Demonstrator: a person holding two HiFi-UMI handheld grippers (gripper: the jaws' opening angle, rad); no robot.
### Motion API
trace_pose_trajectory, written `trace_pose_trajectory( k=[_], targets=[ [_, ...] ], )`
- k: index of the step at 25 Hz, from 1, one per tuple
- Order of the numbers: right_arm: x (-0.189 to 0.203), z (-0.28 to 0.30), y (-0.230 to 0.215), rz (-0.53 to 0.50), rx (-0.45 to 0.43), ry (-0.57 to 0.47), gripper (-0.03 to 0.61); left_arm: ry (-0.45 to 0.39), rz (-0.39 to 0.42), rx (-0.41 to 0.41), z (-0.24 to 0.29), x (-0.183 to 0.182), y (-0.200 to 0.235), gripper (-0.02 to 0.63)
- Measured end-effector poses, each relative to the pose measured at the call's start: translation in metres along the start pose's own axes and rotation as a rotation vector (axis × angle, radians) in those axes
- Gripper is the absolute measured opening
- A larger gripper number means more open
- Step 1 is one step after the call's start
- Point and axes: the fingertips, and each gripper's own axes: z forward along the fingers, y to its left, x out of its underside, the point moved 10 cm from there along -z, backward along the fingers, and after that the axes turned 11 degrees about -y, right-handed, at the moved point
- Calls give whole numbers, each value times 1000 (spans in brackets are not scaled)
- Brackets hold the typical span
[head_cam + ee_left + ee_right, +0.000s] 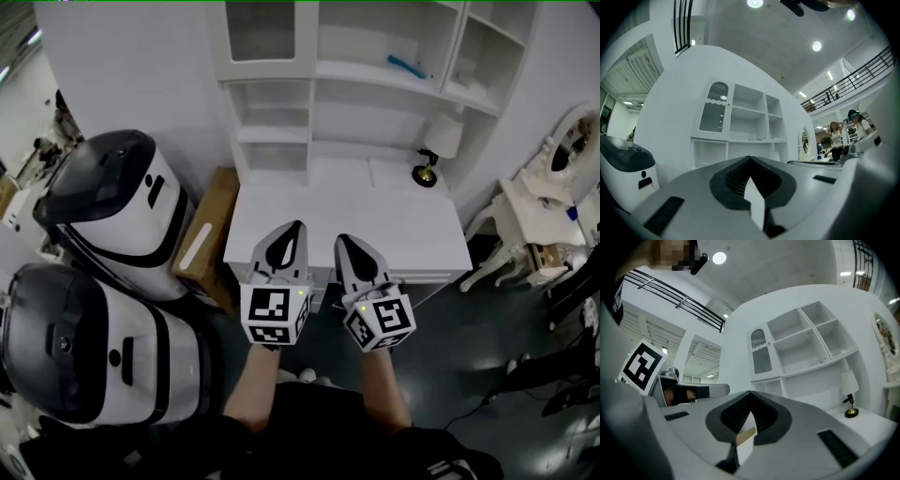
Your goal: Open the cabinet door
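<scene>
The approach is judged to be the step in hand: nothing has been gripped, and the cabinet door (262, 32) is seen shut and untouched. The left tool (750, 158) is pressed together with nothing between its jaws. The right tool (750, 393) is likewise closed and empty. Both are held side by side above the near edge of the white counter (281, 208), well apart from the door.

The door is found at the far side of the counter, in the upper left compartment of the white shelf unit (375, 70), to the left of the open shelves. It is a tall panel with an arched glazed pane. Its long axis is set upright and its face is turned towards the near side, flush with the unit's front.

For the next move, one tool would have to be carried up and away to the door's free edge, its jaws spread to take a handle or the edge, and the panel then drawn outwards on its hinges. Which side carries the hinges, and whether a knob is fitted, cannot be made out.
</scene>
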Motion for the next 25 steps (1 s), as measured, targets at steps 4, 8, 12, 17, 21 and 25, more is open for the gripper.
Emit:
trace_pose_trajectory(
  k=[4,8,12,17,21,25],
  targets=[
    [-2,10,-12,6,-10,-15,20,-8,9,-17,14,3,0,5],
    [-1,21,-18,3,-28,-20,20,-6,-1,-26,26,7,3,5],
    [0,35,-31,-10,-29,-35,20,-26,2,-19,45,8,7,5],
    [-3,61,-47,-41,3,-61,20,-47,4,-30,70,8,19,5],
    [-3,86,-65,-40,30,-81,20,-64,5,-42,90,9,30,5],
    [4,116,-74,-35,22,-90,20,-75,27,-63,109,9,50,5]
  ],
)
